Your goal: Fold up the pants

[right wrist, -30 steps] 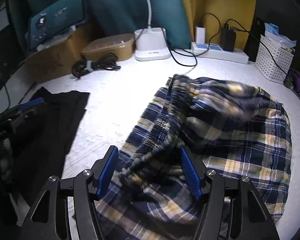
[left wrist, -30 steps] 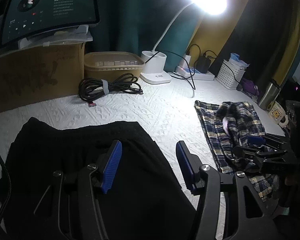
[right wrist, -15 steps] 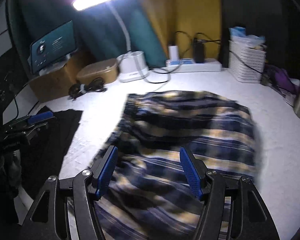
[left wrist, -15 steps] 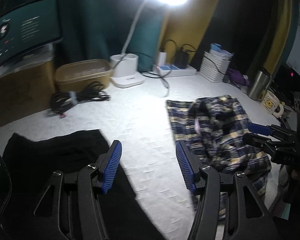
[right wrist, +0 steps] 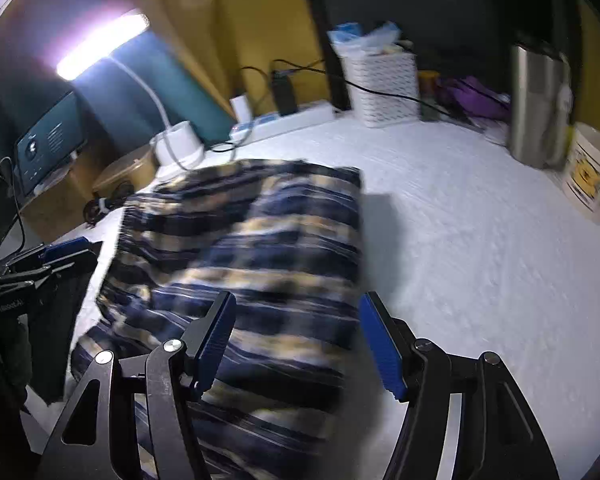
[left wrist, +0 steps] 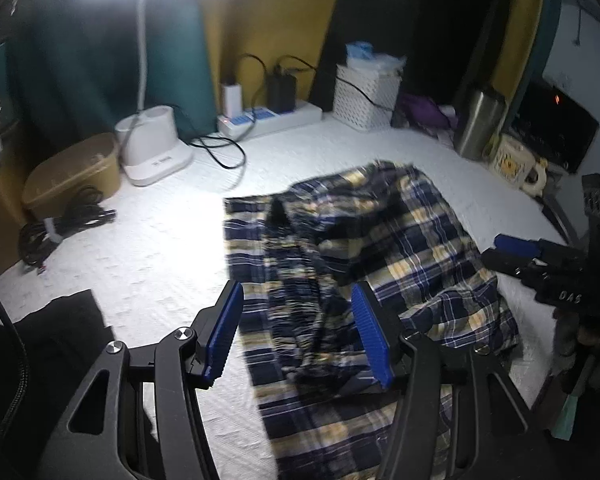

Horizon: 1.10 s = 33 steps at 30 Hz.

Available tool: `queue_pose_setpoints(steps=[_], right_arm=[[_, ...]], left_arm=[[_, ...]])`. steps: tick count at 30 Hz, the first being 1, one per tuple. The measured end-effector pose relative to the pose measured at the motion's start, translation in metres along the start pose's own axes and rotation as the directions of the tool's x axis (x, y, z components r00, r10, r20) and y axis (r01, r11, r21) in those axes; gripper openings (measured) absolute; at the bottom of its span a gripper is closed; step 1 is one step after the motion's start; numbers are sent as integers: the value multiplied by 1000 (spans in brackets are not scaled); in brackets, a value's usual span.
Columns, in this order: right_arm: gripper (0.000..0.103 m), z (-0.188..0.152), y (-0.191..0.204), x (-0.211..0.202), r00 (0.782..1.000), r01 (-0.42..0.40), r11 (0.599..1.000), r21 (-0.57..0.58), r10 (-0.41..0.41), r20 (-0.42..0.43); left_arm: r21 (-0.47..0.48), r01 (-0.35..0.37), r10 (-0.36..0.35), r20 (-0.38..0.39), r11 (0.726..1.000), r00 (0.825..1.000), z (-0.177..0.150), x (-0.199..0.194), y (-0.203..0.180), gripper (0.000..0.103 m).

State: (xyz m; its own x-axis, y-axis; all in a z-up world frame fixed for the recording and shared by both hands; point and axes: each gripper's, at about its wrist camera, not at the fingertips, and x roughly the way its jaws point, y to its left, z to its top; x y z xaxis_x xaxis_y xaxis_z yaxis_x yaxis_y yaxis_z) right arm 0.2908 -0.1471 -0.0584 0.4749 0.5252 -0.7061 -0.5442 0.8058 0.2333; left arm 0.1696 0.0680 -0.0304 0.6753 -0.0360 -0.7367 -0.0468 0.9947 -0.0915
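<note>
From the left wrist we see our left gripper (left wrist: 297,334) with its jaws apart and empty above the near part of the plaid pants (left wrist: 380,248), which lie rumpled on the white table cover (left wrist: 147,240), a black garment (left wrist: 63,328) at lower left. From the right wrist, our right gripper (right wrist: 297,344) also stands spread and holds nothing, over the pants' right edge.
</note>
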Motion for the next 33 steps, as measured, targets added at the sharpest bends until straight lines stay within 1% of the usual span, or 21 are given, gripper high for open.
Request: queue_pose_setpoints(steps=[4, 8, 9, 10, 11, 13, 14, 15, 16, 17, 18, 19, 22, 26, 28, 30, 32, 33], right_arm=[[66, -12, -15, -6, 1000, 1, 1000, 30, 0, -10], [66, -27, -15, -10, 999, -26, 999, 35, 27, -28], [61, -31, -13, -10, 999, -35, 999, 33, 36, -37], [50, -36, -10, -10, 998, -43, 999, 30, 44, -45], [48, -39, -8, -10, 997, -48, 998, 28, 50, -52], [48, -49, 0, -8, 995, -60, 998, 24, 62, -77], [46, -53, 3, -8, 995, -61, 998, 19, 63, -83], [37, -56, 6, -7, 994, -57, 998, 11, 58, -88], [28, -60, 10, -6, 995, -41, 999, 0, 41, -89], [22, -63, 12, -6, 996, -28, 1000, -2, 27, -82], [12, -65, 11, -8, 997, -19, 1000, 7, 20, -75], [9, -67, 11, -9, 997, -20, 1000, 12, 21, -75], [7, -71, 16, -19, 998, -4, 1000, -10, 4, -67], [7, -77, 22, -26, 997, 40, 999, -12, -41, -64], [7, -83, 19, -25, 996, 59, 998, 9, -58, -70], [7, -88, 17, -27, 996, 72, 997, 30, -70, -57], [9, -88, 20, -29, 994, 93, 996, 11, -92, -55], [11, -89, 21, -30, 993, 109, 994, 0, -109, -53]], left_arm=[[25, 19, -18, -45, 1000, 999, -5, 17, -11, 56], [24, 18, -16, -85, 1000, 996, -15, 26, -12, 56], [27, 17, -15, -88, 999, 996, -17, 27, -12, 56], [32, 18, -15, -86, 999, 996, -20, 27, -12, 55], [40, 18, -14, -88, 999, 996, -22, 27, -13, 52], [54, 21, -16, -96, 998, 995, -25, 27, -15, 36], [67, 23, -16, -98, 997, 995, -27, 28, -17, 33], [80, 14, -7, -98, 997, 995, -29, 29, -17, 26], [87, 7, 1, -98, 996, 995, -32, 30, -16, 24], [83, 7, 1, -96, 996, 995, -33, 31, -14, 22], [73, 7, 0, -92, 997, 996, -34, 31, -10, 21], [67, 9, -3, -88, 998, 996, -34, 30, -8, 20], [54, -1, 4, -57, 999, 998, -34, 23, -4, 16], [43, -4, 5, -31, 999, 1000, -36, 14, 0, 16], [50, -4, 6, -40, 999, 999, -40, 16, 1, 16], [53, -8, 11, -53, 999, 999, -44, 22, 4, 16], [48, -6, 9, -55, 999, 998, -44, 23, 6, 16], [49, -7, 9, -55, 999, 998, -44, 22, 5, 16]])
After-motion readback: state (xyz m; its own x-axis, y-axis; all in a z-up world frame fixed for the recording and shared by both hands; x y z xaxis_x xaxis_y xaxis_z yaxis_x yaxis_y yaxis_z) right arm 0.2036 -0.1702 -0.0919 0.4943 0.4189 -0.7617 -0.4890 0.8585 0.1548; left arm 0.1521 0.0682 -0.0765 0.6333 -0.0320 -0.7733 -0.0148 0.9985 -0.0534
